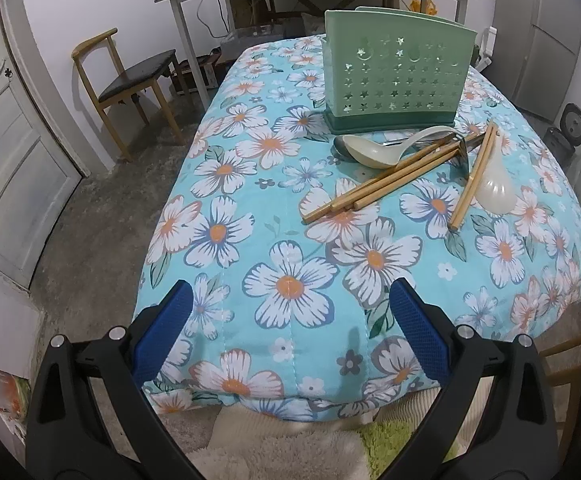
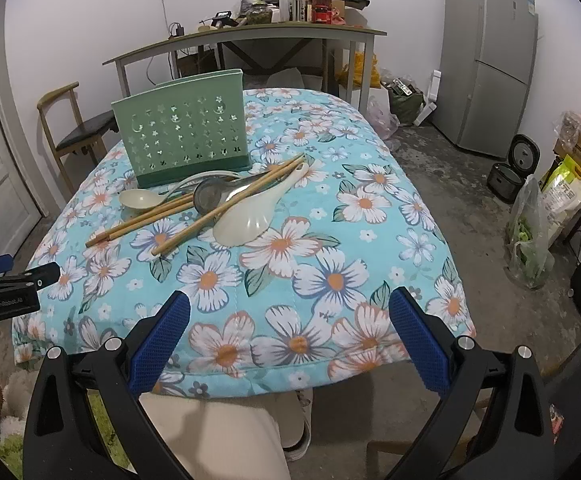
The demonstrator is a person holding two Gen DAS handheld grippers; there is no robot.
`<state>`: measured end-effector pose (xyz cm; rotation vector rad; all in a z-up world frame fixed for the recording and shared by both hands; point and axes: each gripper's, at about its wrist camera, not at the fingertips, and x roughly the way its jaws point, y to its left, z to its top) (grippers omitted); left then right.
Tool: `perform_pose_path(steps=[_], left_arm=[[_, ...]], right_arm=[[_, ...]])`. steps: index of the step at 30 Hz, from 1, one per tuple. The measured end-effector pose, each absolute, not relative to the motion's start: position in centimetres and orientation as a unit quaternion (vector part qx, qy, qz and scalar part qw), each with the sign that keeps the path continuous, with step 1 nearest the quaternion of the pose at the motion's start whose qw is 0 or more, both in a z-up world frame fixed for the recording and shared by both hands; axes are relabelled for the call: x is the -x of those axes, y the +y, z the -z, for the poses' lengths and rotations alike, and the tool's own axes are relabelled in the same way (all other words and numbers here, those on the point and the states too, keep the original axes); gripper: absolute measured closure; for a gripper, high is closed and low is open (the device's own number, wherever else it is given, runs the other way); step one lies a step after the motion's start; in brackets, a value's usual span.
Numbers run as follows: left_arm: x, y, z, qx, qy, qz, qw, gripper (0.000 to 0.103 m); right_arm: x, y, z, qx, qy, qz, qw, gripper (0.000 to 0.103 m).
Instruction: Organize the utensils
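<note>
At centre frame, chopsticks (image 2: 194, 210) and spoons (image 2: 246, 216) lie piled before the green holder (image 2: 182, 136). Both the left gripper (image 1: 290, 328) and right gripper (image 2: 290, 332) are spread, empty. Pinch one topmost chopstick mid-shaft first.

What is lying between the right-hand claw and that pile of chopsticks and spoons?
Nothing but bare flowered cloth: in the right wrist view the right gripper, open, faces the utensil pile across an empty stretch.
</note>
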<state>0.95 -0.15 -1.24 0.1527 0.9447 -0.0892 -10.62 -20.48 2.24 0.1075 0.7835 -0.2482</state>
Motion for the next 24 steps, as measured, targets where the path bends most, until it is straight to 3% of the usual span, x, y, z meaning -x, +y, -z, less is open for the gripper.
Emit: perform_pose_path(steps=[18, 24], left_arm=[[-6.5, 0.7, 0.1, -0.062, 0.445, 0.04, 0.892, 0.008], [-8.9, 0.8, -0.1, -0.065, 0.434, 0.123, 0.89, 0.008]], right_arm=[[4.4, -20.2, -2.1, -0.045, 0.411, 0.106, 0.904, 0.006], [2.9, -19.3, -2.4, -0.042, 0.388, 0.081, 0.917, 0.006]])
